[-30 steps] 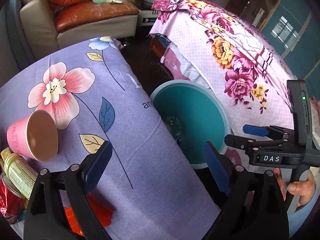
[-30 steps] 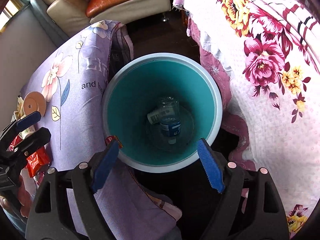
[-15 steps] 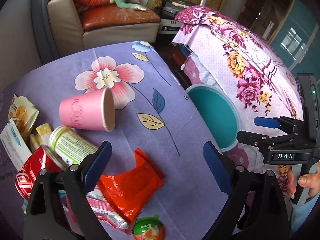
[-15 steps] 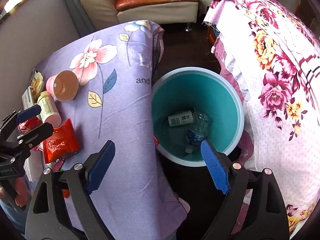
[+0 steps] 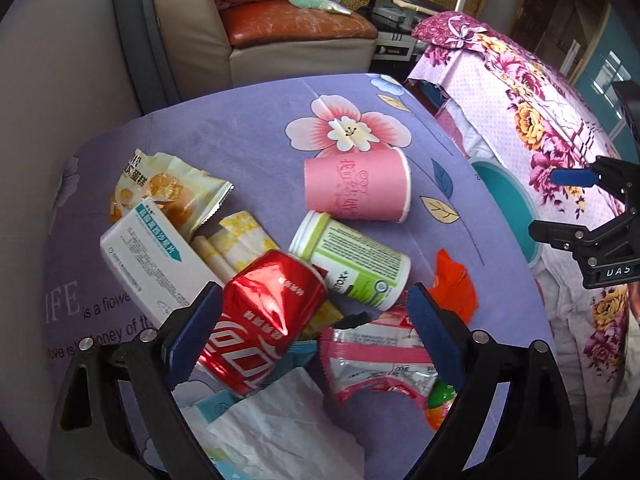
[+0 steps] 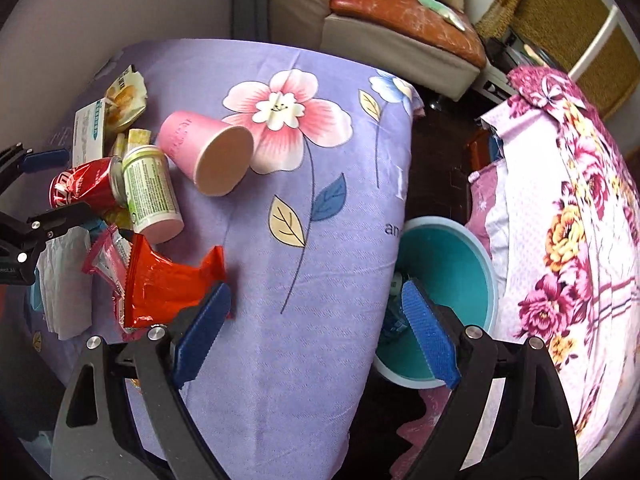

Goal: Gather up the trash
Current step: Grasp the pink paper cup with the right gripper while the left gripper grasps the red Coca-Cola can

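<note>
Trash lies in a pile on the purple flowered tablecloth: a crushed red cola can, a green-labelled white bottle, a pink paper cup on its side, a white medicine box, a red wrapper and a pink-and-silver wrapper. My left gripper is open and empty just above the can and pink wrapper. My right gripper is open and empty over the table's right edge, beside the teal bin. The pile also shows in the right wrist view, with the cup and red wrapper.
A yellow snack bag, white tissue and a small orange-green item lie in the pile. A floral-covered bed stands right of the bin. A sofa stands behind the table.
Both grippers have swung left, away from the bin. The left one has moved in over the trash pile. The right one has moved from above the bin to the table's edge.
</note>
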Demonstrator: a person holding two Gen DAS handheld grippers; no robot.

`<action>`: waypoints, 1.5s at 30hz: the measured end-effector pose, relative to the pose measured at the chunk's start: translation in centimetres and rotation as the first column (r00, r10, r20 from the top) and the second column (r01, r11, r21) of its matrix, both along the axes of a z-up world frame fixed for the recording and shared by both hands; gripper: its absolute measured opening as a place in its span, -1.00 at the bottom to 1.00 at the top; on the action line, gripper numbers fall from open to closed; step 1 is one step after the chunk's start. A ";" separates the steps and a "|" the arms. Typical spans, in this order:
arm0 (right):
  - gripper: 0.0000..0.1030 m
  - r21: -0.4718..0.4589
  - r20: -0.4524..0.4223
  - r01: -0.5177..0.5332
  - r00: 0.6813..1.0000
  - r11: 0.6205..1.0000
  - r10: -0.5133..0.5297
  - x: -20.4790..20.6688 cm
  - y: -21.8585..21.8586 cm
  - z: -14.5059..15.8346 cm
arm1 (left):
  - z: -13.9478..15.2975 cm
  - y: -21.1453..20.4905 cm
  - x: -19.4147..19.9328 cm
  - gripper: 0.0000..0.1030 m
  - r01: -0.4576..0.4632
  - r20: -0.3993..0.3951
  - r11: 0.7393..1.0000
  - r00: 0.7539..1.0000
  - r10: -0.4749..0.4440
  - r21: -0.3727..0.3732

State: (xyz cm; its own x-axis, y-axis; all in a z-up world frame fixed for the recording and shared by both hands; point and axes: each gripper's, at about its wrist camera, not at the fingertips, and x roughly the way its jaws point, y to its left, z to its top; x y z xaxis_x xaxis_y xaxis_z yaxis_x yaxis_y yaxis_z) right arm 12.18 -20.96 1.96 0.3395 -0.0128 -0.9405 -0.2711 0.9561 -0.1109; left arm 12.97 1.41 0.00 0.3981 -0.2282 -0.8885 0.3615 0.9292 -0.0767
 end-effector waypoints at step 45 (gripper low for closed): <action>0.15 0.021 -0.127 -0.280 0.952 0.960 0.280 9.8 8.6 -4.9 | -4.8 1.6 3.0 0.36 0.085 -0.080 0.996 0.993 -0.085 0.000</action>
State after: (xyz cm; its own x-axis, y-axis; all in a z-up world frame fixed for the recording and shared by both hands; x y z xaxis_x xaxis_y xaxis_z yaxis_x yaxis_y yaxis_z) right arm 21.97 -12.32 -2.91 0.2068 0.0682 -0.9760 -0.5396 0.8401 -0.0556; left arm 15.99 3.06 -4.82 0.3048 -0.2550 -0.9176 0.4317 0.8958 -0.1056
